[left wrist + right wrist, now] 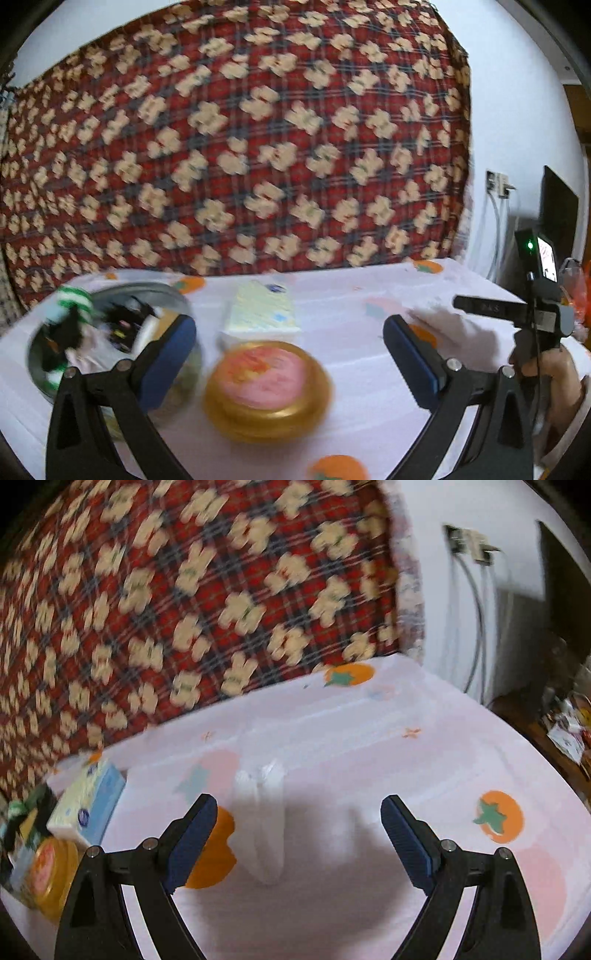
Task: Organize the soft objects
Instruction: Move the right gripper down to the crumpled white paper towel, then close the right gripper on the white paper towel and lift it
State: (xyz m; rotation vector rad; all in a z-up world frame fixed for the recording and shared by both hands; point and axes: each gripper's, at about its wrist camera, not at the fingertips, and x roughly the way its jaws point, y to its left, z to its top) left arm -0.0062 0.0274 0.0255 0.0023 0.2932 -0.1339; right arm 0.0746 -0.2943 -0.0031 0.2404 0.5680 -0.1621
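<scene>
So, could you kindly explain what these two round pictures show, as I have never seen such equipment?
Each picture comes from a fisheye camera mounted on a hand-held gripper, looking forward along its two blue-padded fingers. A person holds one in each hand.

The left gripper is open and holds nothing. Ahead of it, on a white tablecloth printed with orange fruit, lie a golden round container with a pink top, a tissue pack and a metal bowl of soft items, including a green-and-white striped one. The right gripper shows at this picture's right edge.

In its own view, the right gripper is also open and empty, above bare cloth.
</scene>
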